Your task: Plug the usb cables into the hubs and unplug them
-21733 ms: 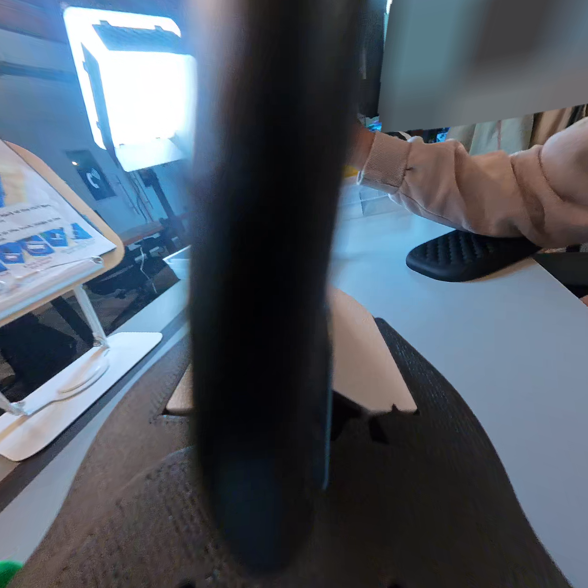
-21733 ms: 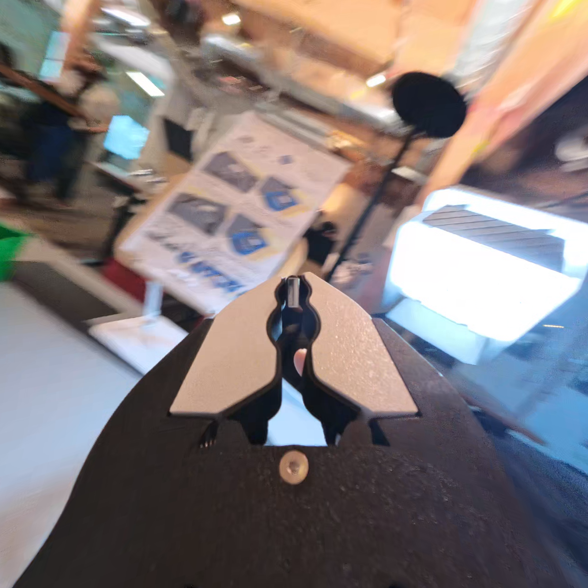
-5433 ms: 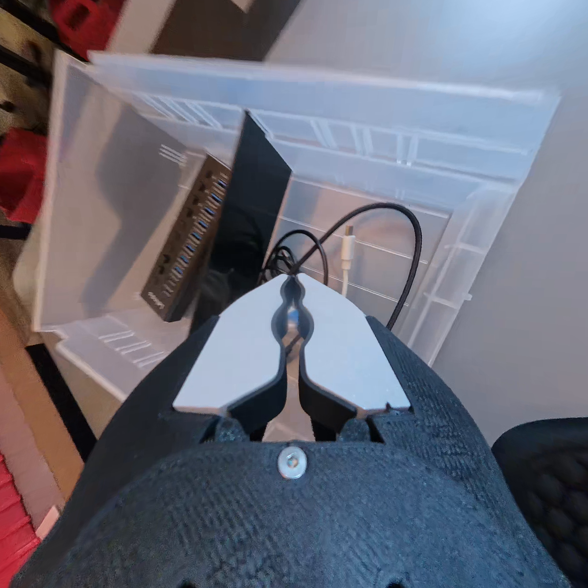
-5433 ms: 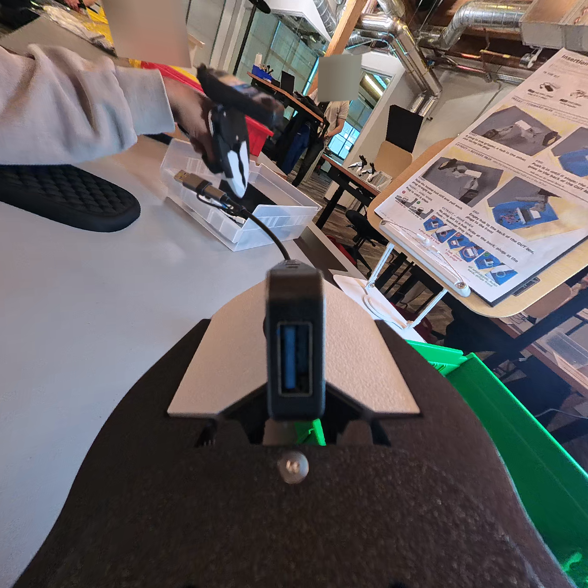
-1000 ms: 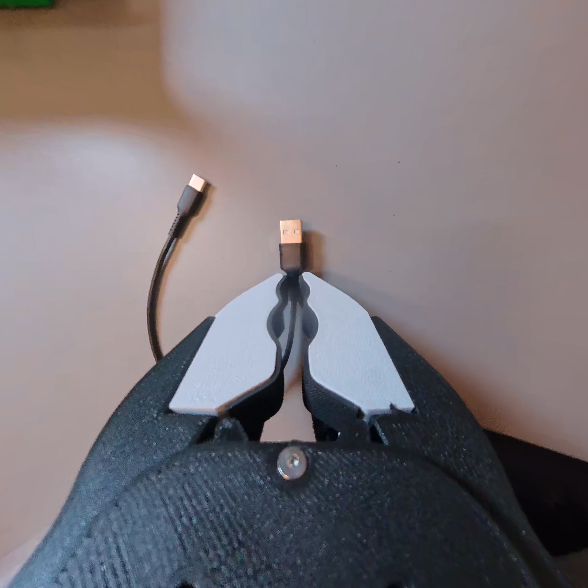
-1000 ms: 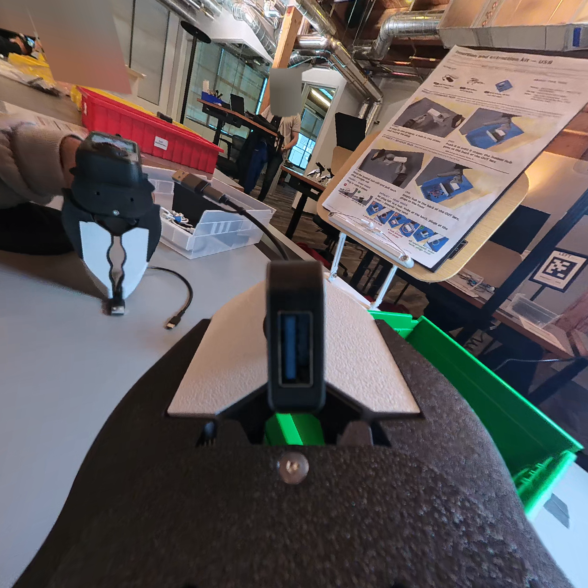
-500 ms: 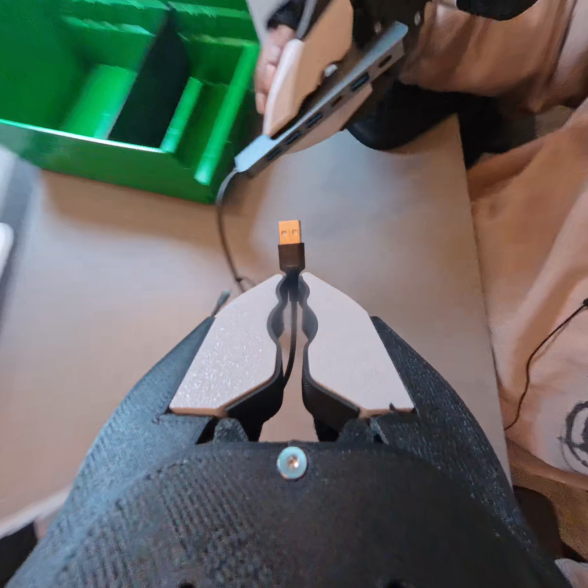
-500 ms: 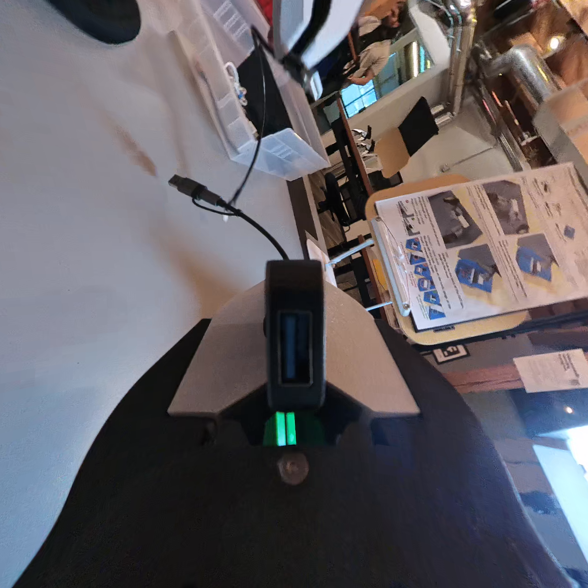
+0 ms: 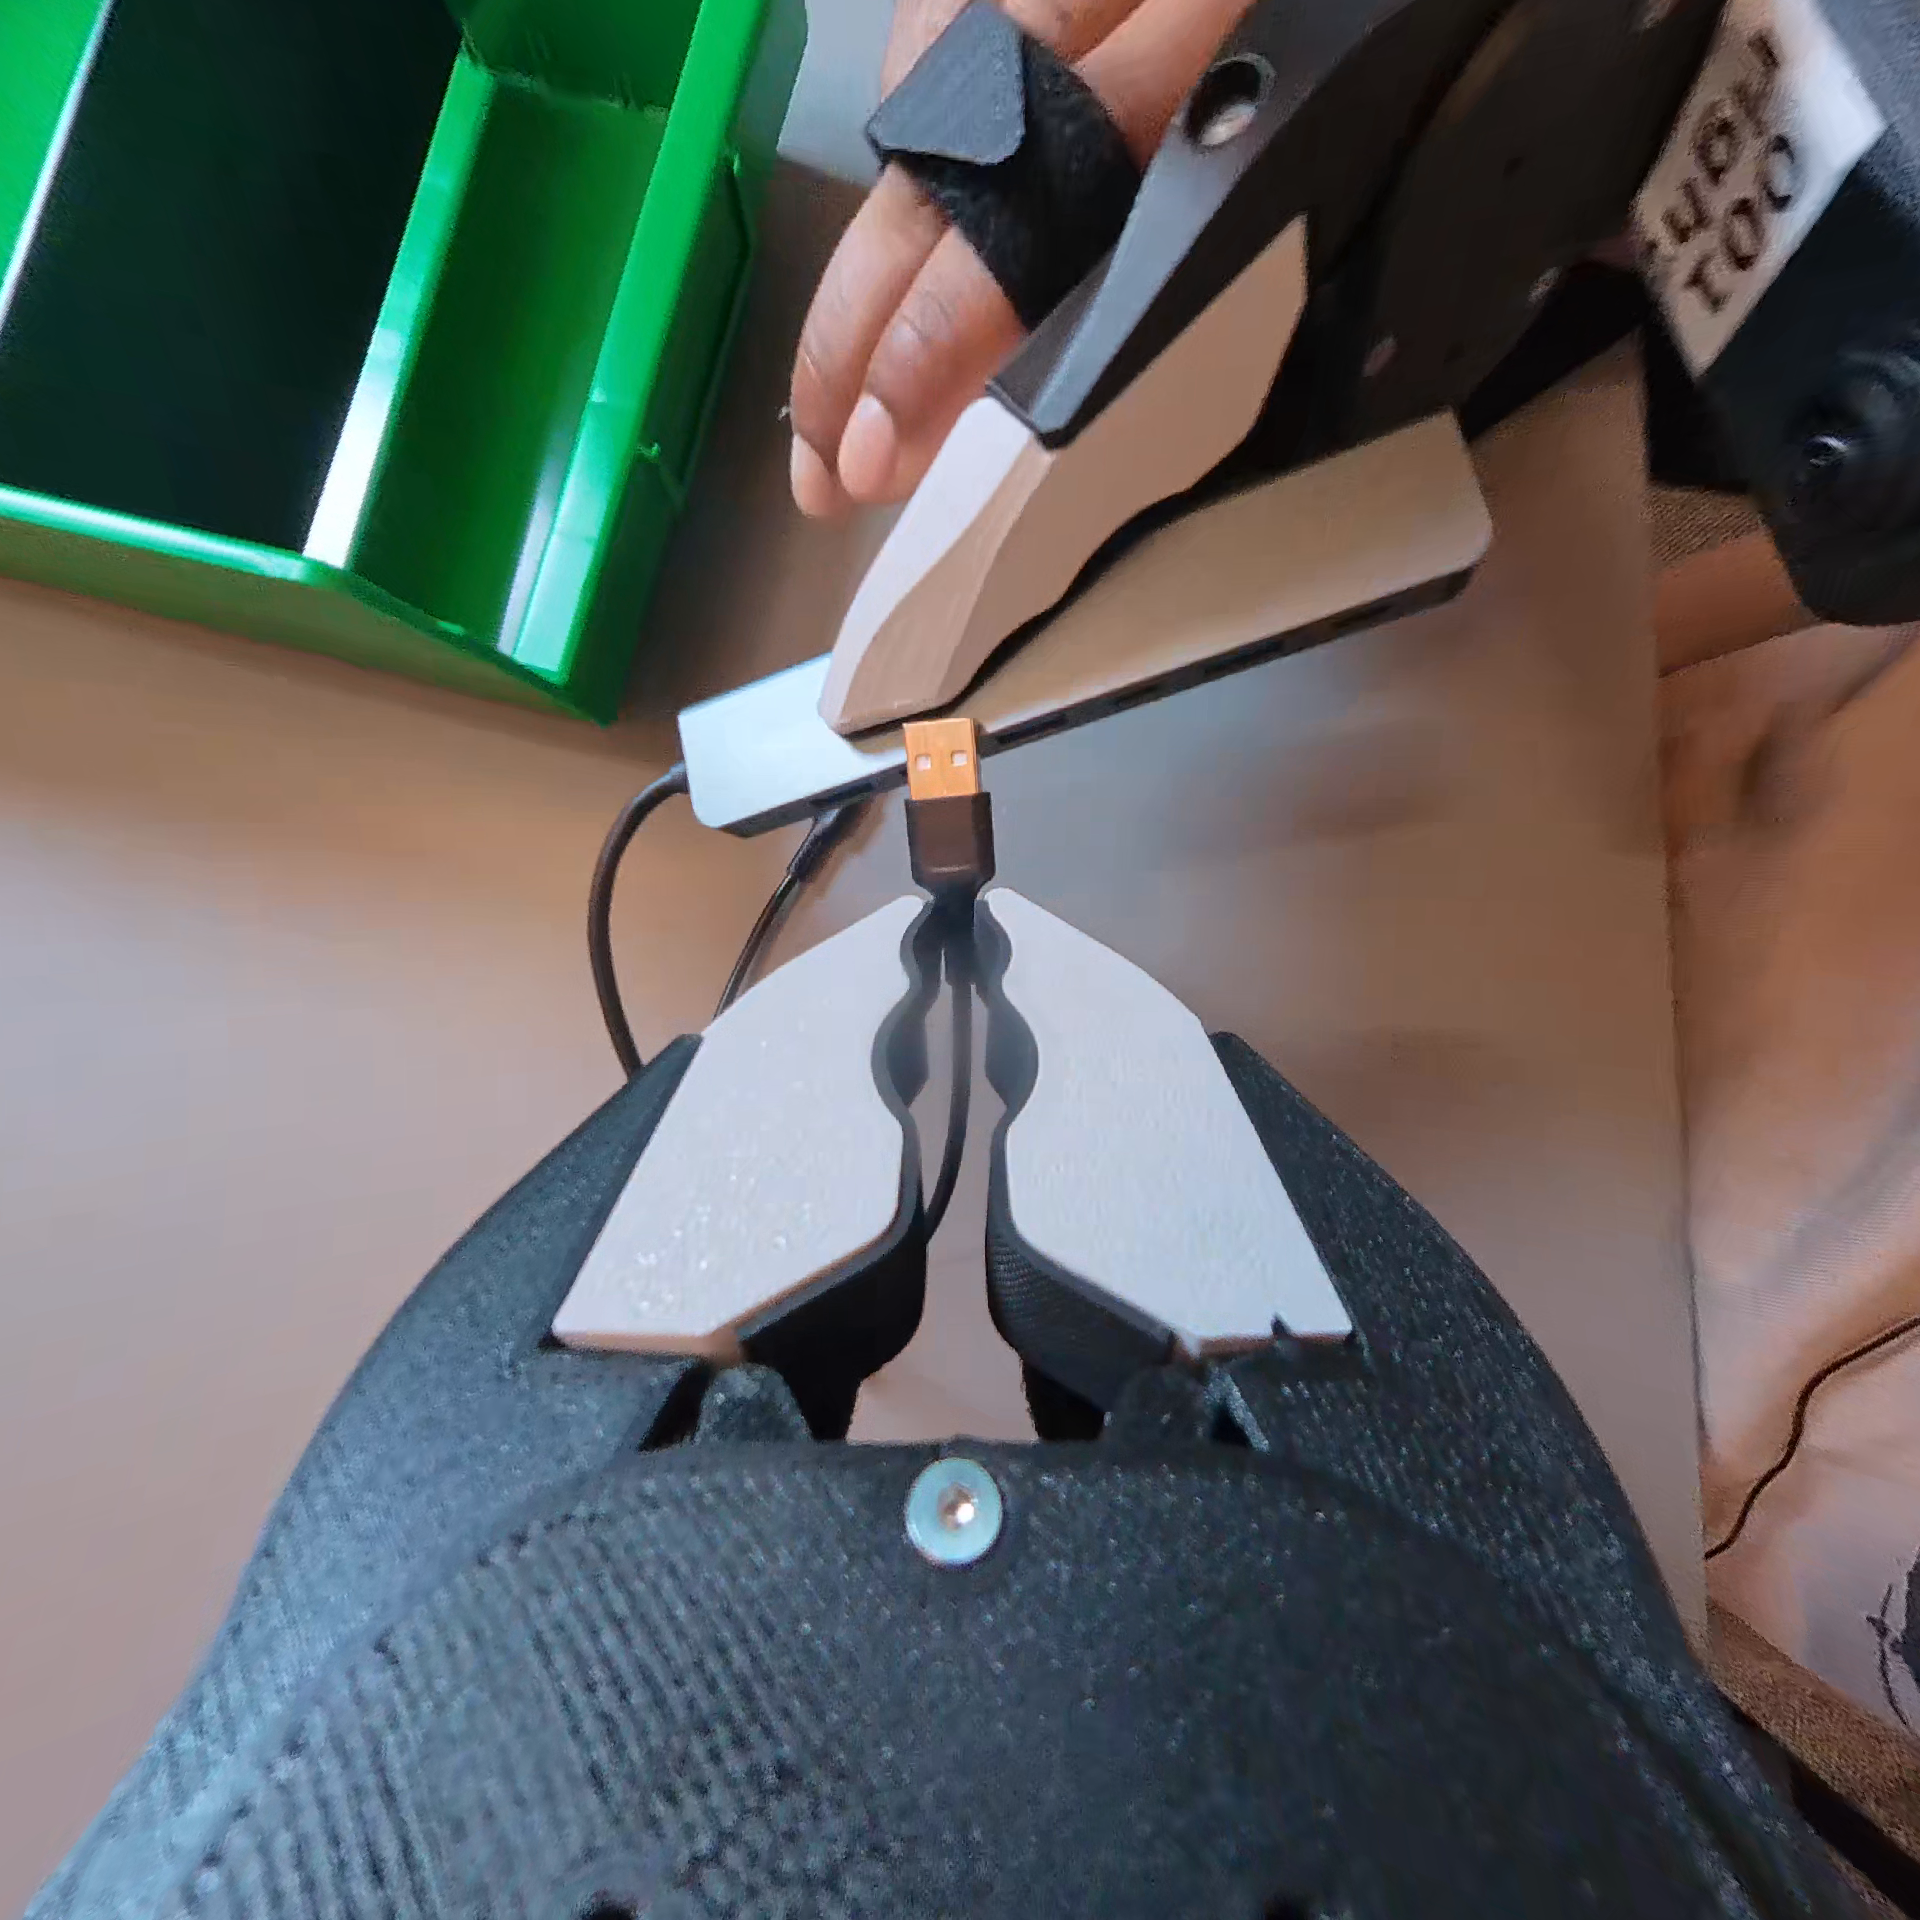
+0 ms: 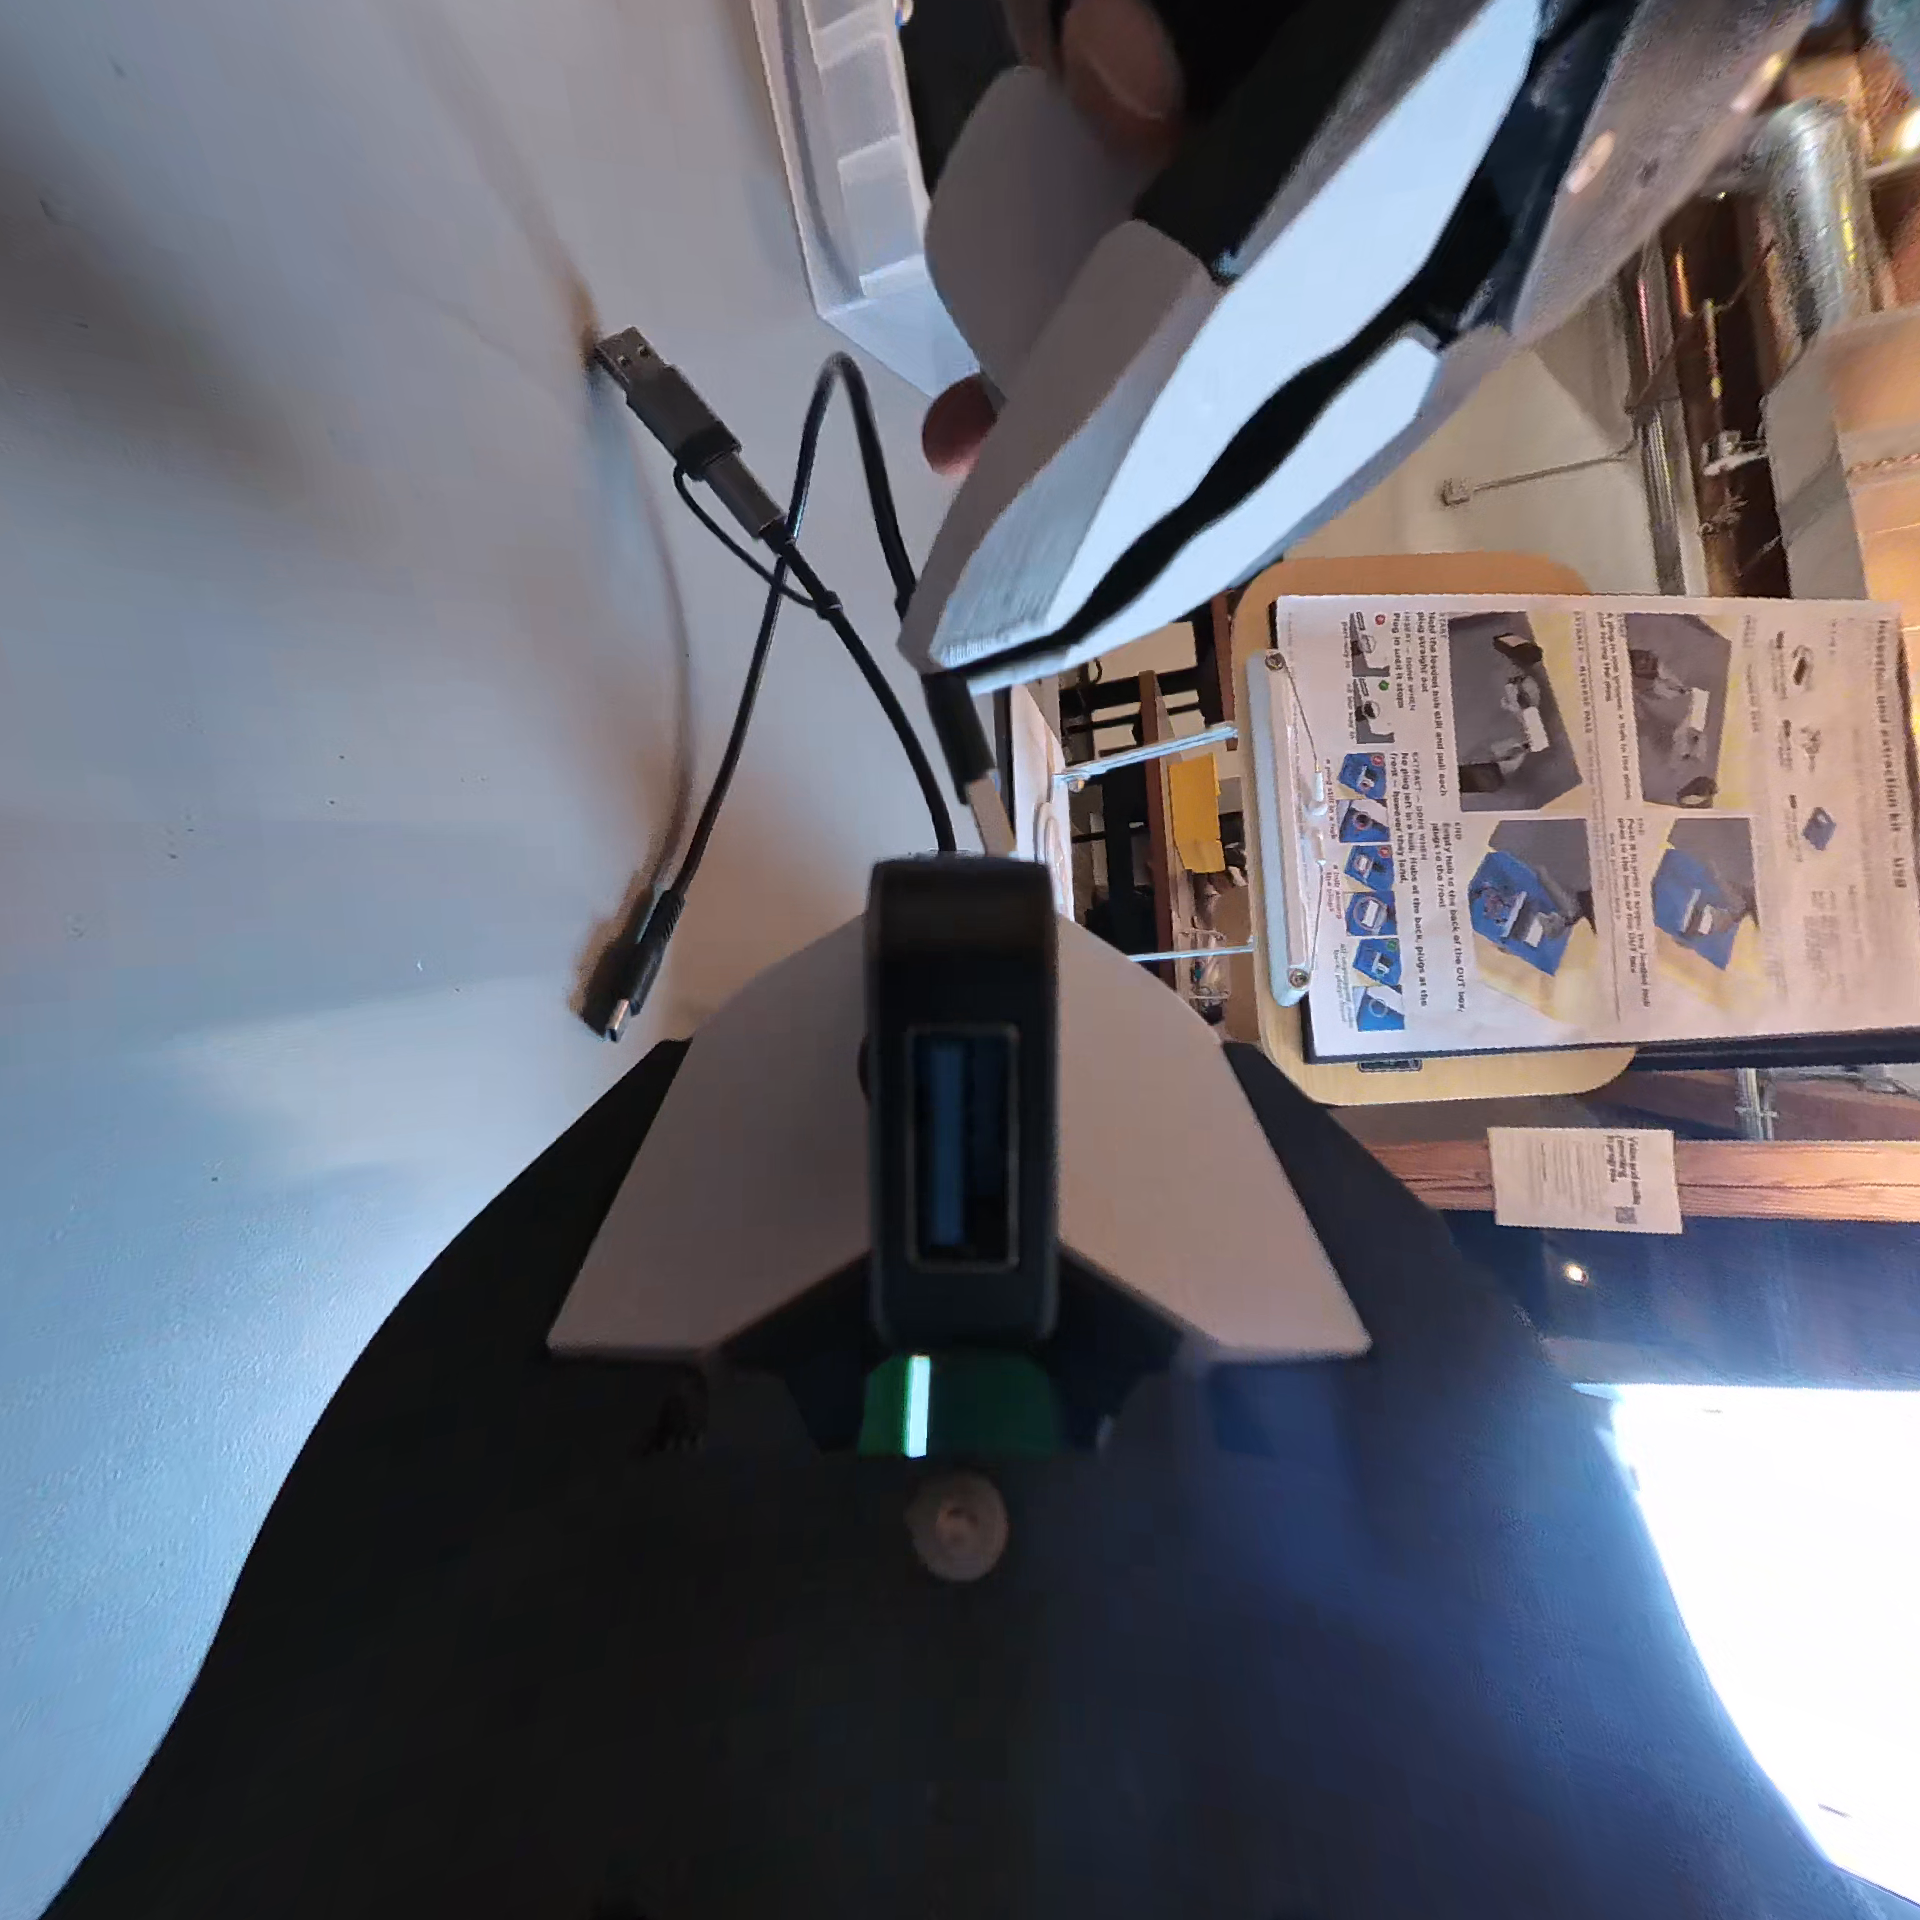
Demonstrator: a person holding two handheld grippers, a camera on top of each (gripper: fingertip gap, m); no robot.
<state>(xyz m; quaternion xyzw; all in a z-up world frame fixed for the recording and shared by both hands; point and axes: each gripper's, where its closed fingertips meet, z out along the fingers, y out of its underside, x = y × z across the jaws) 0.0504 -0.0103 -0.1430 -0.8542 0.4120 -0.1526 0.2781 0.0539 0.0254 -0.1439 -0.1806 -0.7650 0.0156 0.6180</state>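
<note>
Left gripper is clamped on your USB-A cable. Right gripper pinches the grey hub, upper centre of frame, plug just before it.

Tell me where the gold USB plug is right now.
In the left wrist view the USB plug sticks out past the left gripper, which pinches its cable, its tip against the side of the grey hub held by the right gripper.

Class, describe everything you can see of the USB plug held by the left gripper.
The USB plug has a coppery flat metal tip and a black moulded collar. The left gripper is shut on its thin black cable just behind the collar. It points straight forward at the side of the grey hub, close but not yet inserted.
</note>
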